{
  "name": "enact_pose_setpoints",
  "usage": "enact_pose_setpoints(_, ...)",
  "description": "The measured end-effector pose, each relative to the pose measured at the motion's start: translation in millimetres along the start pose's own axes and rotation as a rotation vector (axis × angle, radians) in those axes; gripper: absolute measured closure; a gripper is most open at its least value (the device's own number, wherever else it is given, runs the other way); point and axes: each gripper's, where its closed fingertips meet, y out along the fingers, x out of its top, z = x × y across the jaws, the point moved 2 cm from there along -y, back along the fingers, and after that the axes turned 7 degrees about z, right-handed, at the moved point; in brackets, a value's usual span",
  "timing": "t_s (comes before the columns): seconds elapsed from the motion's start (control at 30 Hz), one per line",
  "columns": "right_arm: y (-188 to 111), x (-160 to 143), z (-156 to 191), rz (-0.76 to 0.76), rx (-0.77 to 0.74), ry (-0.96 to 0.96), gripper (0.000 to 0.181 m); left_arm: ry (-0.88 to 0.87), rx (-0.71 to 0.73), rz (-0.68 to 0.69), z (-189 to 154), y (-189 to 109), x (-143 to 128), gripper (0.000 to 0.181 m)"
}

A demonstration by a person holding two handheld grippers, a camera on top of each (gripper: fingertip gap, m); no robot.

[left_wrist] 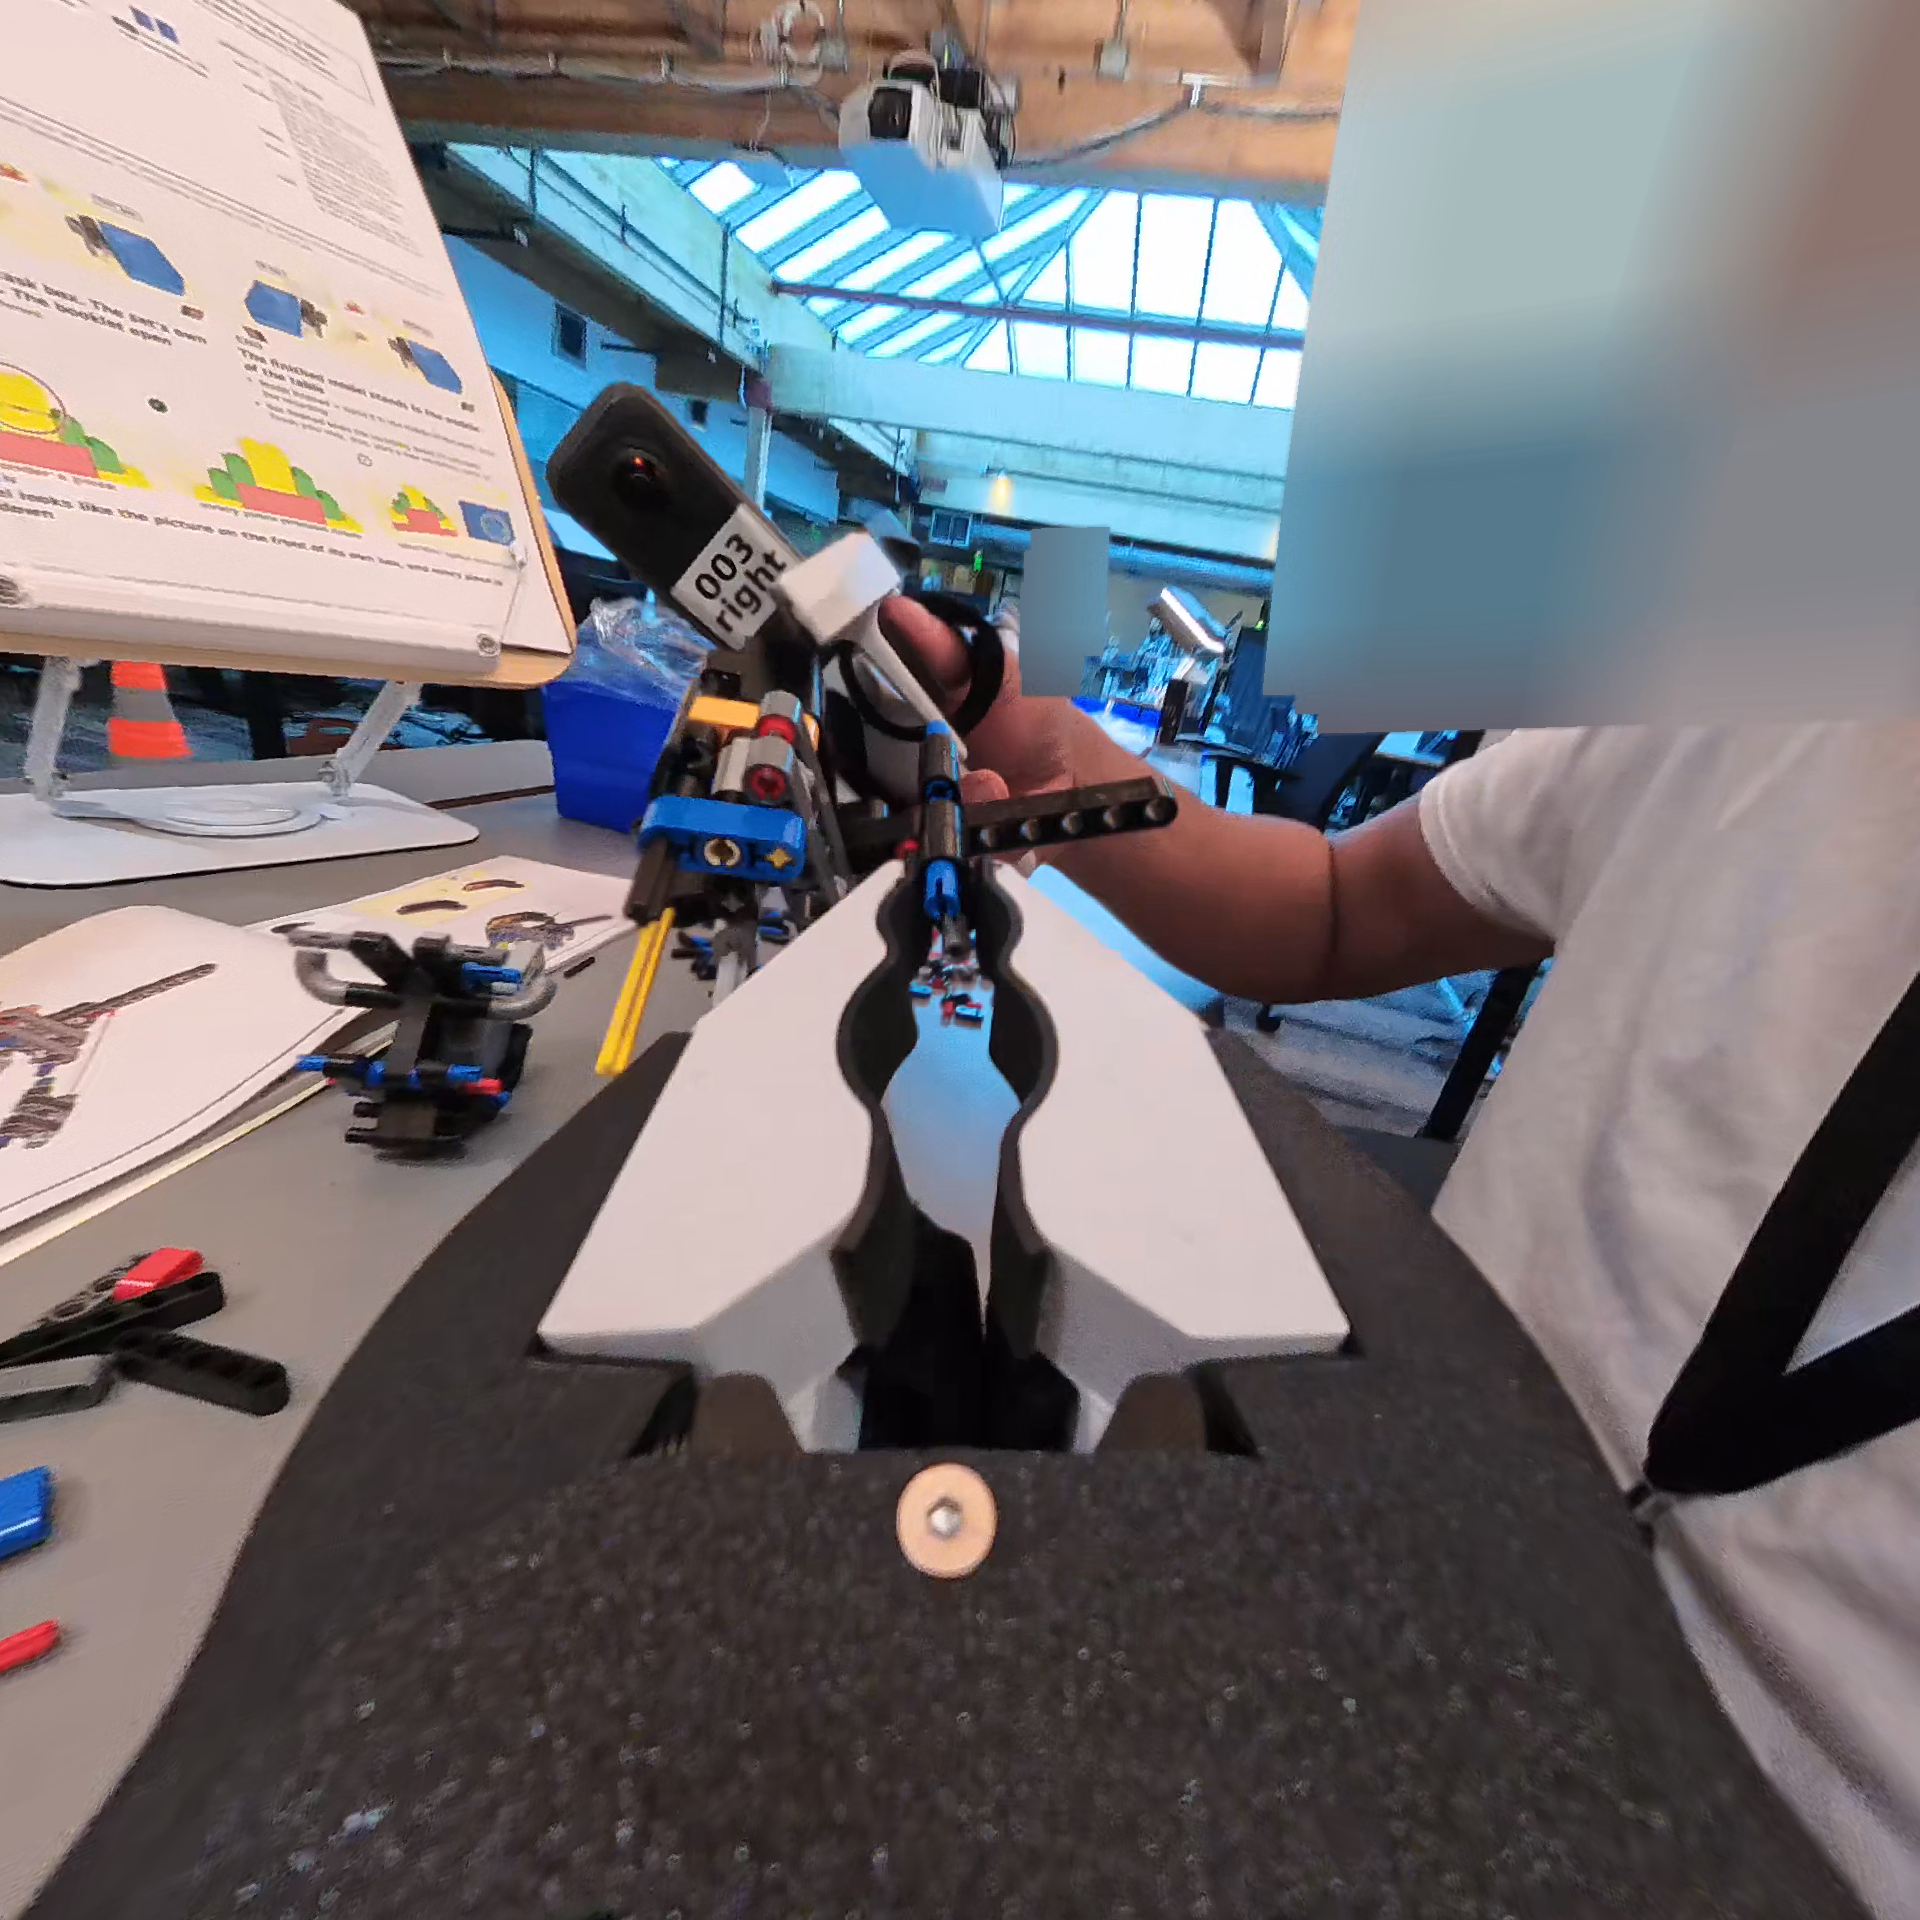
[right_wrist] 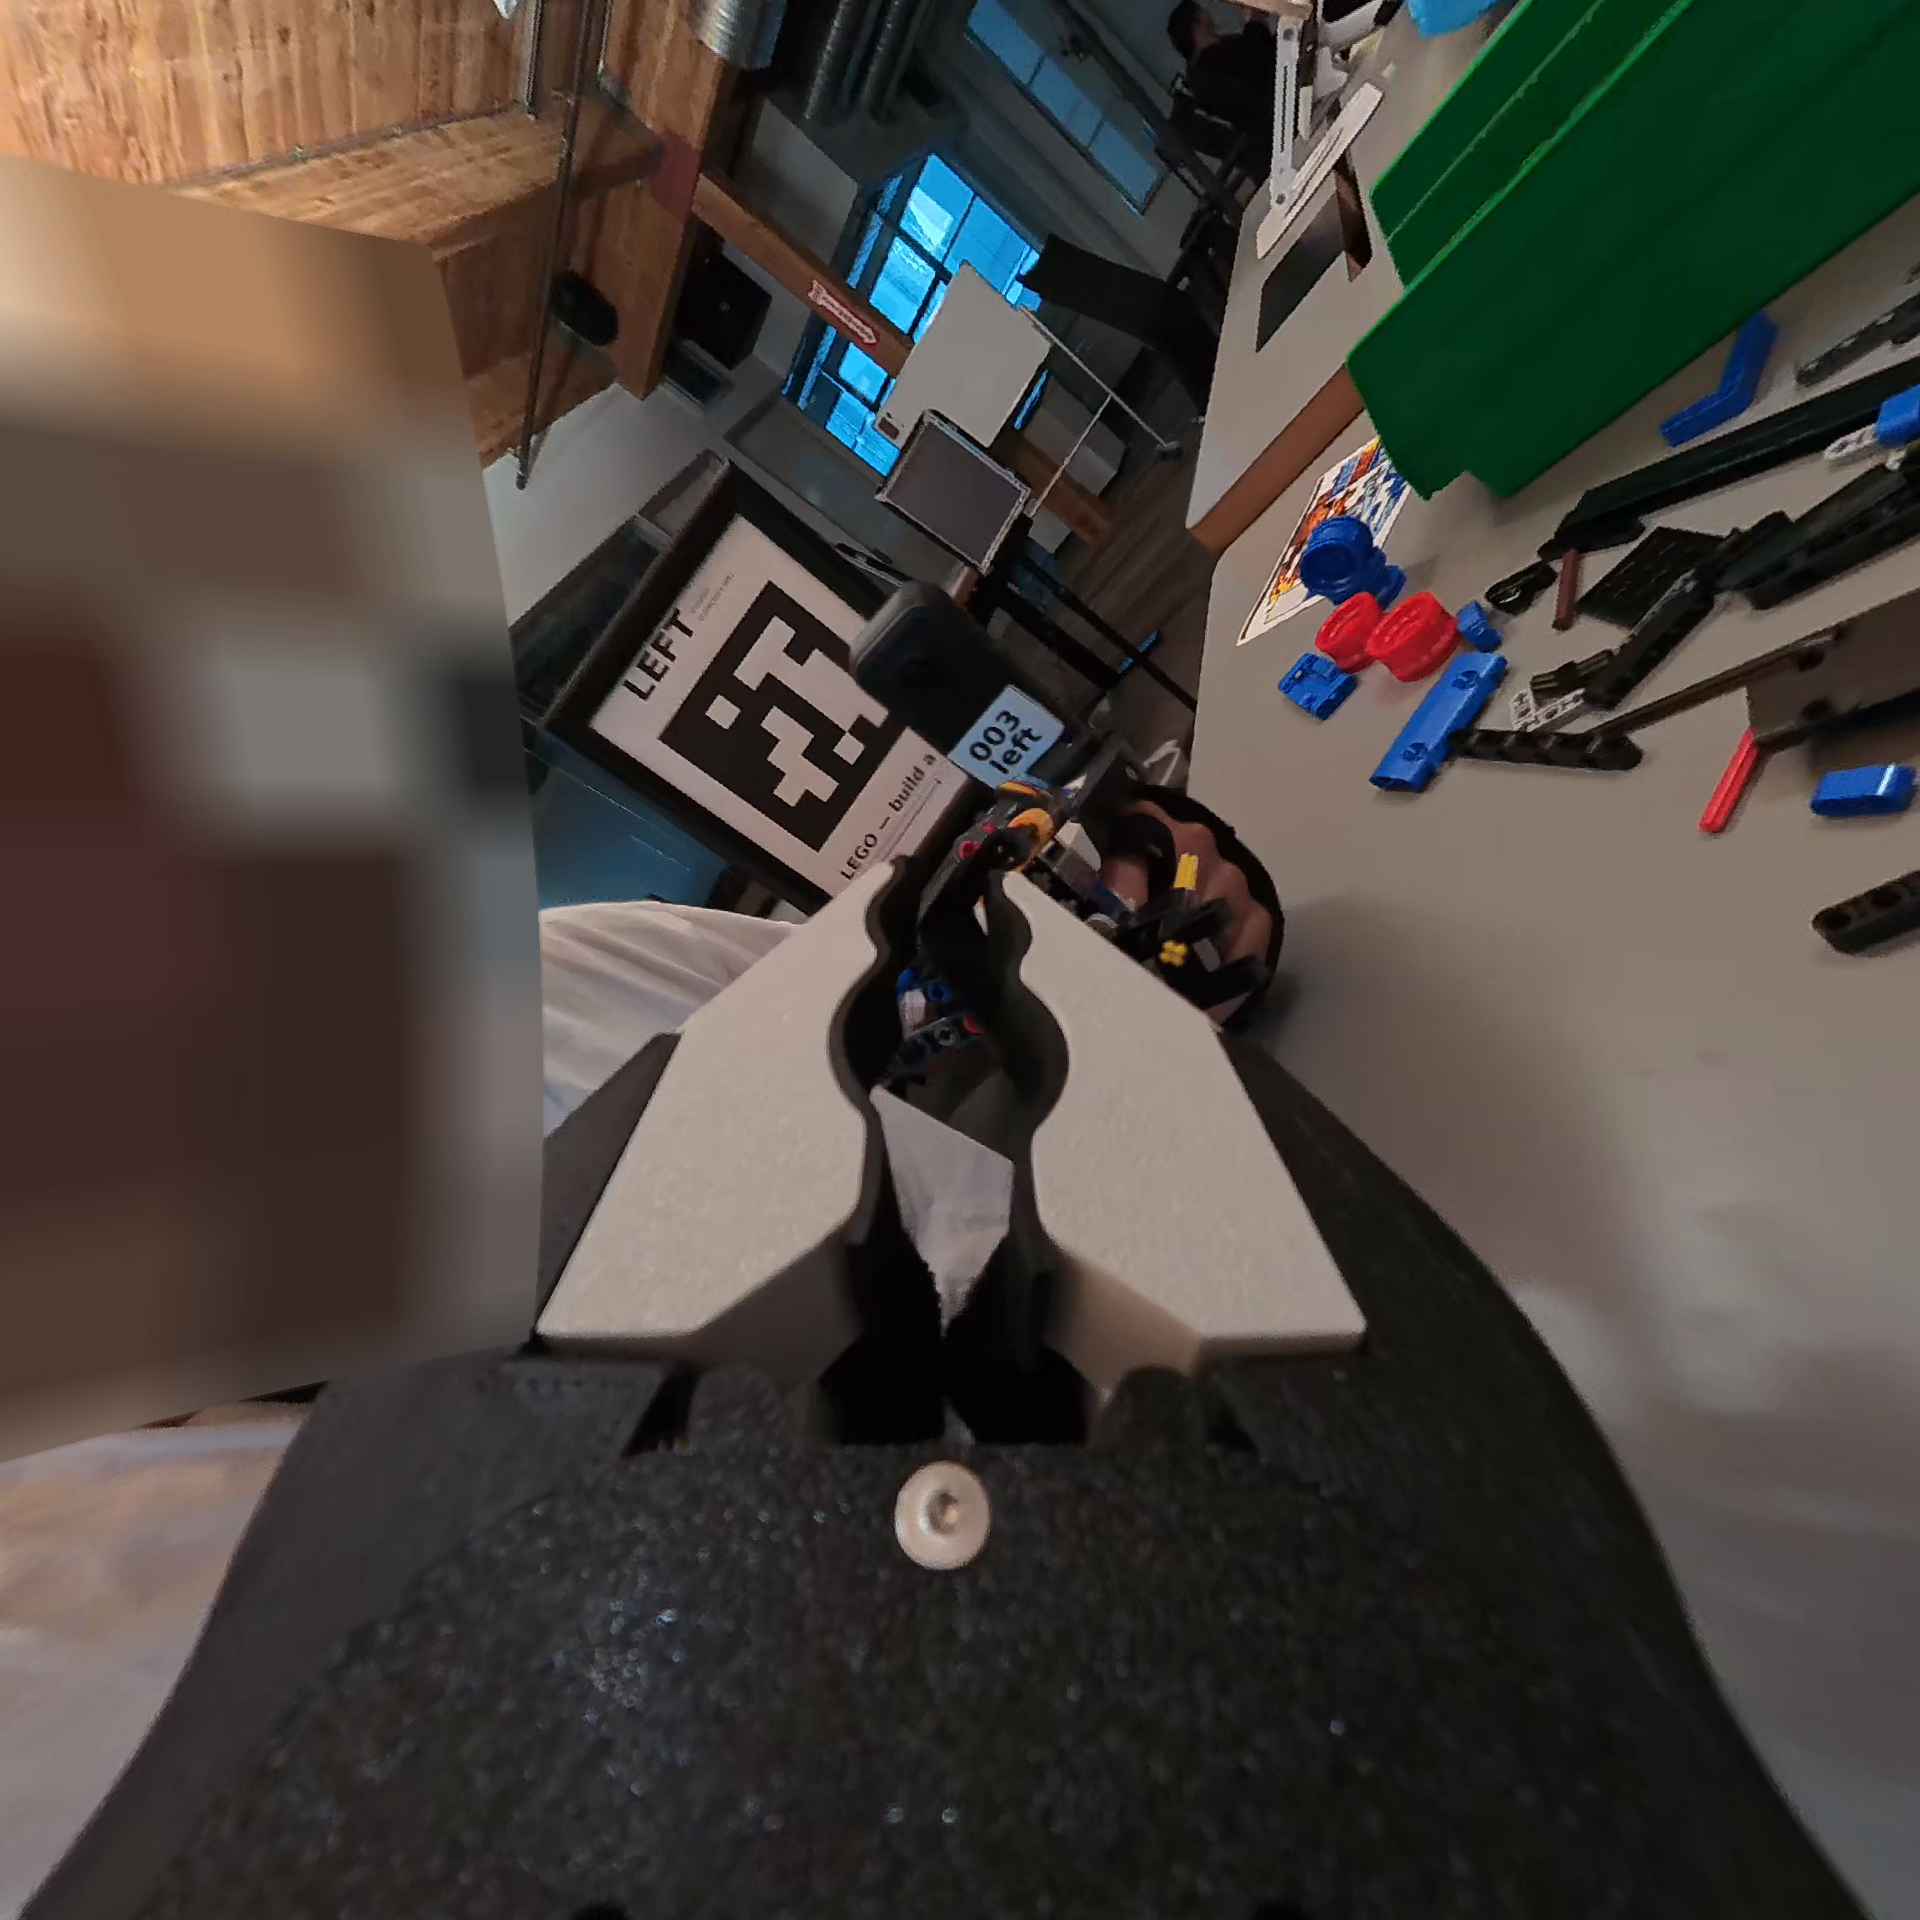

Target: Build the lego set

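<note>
Printed writing sits on a white label (left_wrist: 740, 587) stuck to the black camera (left_wrist: 649, 488) facing my left claw, and on a pale blue label (right_wrist: 1006, 740) below the camera (right_wrist: 914, 655) facing my right. Lines of print also run across the instruction sheet (left_wrist: 239, 312) on its stand. A framed poster (right_wrist: 769, 717) carries a black-and-white square marker with lettering along two edges; I leave all wording uncopied.

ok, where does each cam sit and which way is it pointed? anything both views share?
Left wrist view: on the left hand-held gripper, pointing up across the grey table at the lego assembly; shows its own fingers, a hand, white shirt.
Right wrist view: on the right hand-held gripper, rolled sideways, table on the right; shows its own fingers, shirt, loose lego parts.
Shared: the assembly between them; each view sees the other gripper's camera.
</note>
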Motion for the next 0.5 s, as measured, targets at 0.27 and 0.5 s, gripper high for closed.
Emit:
enact_pose_setpoints(0.27,8.0,7.8,8.9,0.026,-0.011,-0.068,0.148,-0.079,-0.039,-0.083,2.6,-5.8,9.8,0.175)
enact_pose_setpoints(0.5,-9.0,2.8,4.7,0.063,-0.115,-0.327,0.140,-0.076,-0.069,-0.084,-1.7,-6.4,10.3,0.175)
